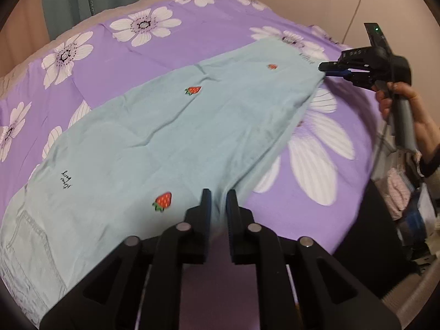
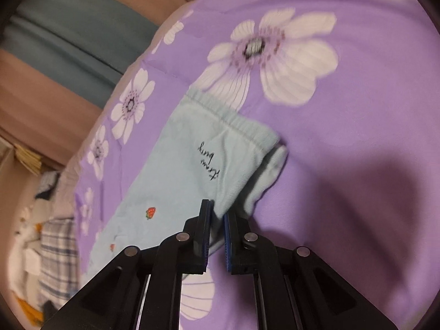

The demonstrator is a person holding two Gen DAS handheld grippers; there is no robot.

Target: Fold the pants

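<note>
Purple floral bedspread (image 1: 220,27) carries pale pants (image 1: 165,137); left claw (image 1: 218,200) pinches their five-o'clock edge, right claw (image 2: 217,214) pinches the waistband corner; next, I judge, lift both together and fold over.

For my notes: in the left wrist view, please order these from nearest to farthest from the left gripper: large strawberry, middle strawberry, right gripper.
From the left gripper:
1. Large strawberry, just left.
2. Middle strawberry, mid pants.
3. Right gripper, far right end.

Pale blue pants (image 1: 170,137) on a purple bedspread (image 1: 220,27).
Pants: red strawberries, black script. Bedspread: white flowers. Curtain (image 1: 68,0): teal.
</note>
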